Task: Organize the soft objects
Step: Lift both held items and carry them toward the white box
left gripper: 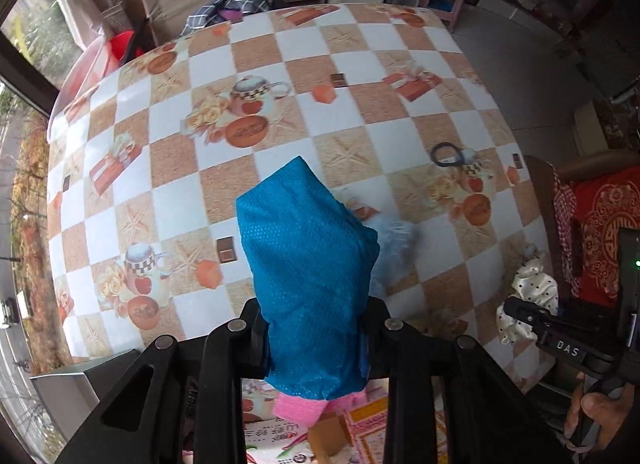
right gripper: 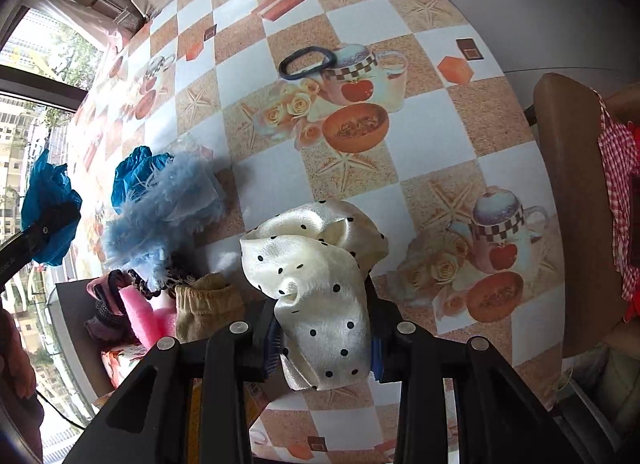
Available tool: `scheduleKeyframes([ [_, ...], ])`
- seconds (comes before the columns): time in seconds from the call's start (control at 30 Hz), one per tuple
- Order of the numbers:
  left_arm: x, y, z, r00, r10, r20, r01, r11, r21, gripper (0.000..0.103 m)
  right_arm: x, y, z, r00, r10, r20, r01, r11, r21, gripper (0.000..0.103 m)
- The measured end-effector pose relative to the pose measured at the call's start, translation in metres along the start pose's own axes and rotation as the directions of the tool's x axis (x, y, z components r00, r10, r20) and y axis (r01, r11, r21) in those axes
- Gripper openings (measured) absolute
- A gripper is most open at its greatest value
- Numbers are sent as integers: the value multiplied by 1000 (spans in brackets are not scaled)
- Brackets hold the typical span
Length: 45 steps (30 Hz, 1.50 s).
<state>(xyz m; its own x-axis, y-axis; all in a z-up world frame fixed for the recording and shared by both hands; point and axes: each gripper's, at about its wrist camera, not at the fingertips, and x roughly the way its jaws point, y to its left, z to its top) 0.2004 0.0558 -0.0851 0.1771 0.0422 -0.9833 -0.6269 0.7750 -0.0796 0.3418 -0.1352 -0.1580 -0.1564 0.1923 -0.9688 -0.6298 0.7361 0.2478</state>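
Note:
My left gripper (left gripper: 316, 328) is shut on a teal mesh cloth (left gripper: 308, 272) and holds it above the table; it also shows at the left of the right wrist view (right gripper: 50, 215). My right gripper (right gripper: 324, 344) is shut on a cream polka-dot satin scrunchie (right gripper: 316, 276), also seen in the left wrist view (left gripper: 528, 300). A fluffy light-blue scrunchie (right gripper: 168, 207) lies on the table beside another teal piece (right gripper: 132, 173). A black hair tie (right gripper: 306, 63) lies farther out on the checkered tablecloth (right gripper: 280, 179).
A box (right gripper: 72, 328) at the table's near left edge holds a pink foam piece (right gripper: 144, 316), a tan sock (right gripper: 208, 308) and dark fabric items. A brown chair (right gripper: 576, 191) with red checked cloth stands at the right. A window is at the left.

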Motion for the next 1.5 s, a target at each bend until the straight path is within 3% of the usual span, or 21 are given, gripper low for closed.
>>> scheduleKeyframes([
  [0.3,-30,-93,-26,996,-80,42,70,976,205,33,-35,-22,-35,999,4,40,-7,996,85,35],
  [0.77,-63,-176,-80,973,-232,8,207,879,430,33,-79,-57,-97,996,-53,76,38,981,189,35],
  [1.03,-72,-201,-123,960,-273,-56,257,791,555,33,-92,-68,-132,993,-91,79,71,969,235,35],
  [1.27,-77,-201,-169,952,-285,-110,287,713,640,33,-86,-73,-167,994,-103,41,88,958,274,35],
  [1.5,-84,-189,-198,946,-298,-130,305,672,675,33,-80,-69,-189,995,-102,18,93,954,285,36],
])
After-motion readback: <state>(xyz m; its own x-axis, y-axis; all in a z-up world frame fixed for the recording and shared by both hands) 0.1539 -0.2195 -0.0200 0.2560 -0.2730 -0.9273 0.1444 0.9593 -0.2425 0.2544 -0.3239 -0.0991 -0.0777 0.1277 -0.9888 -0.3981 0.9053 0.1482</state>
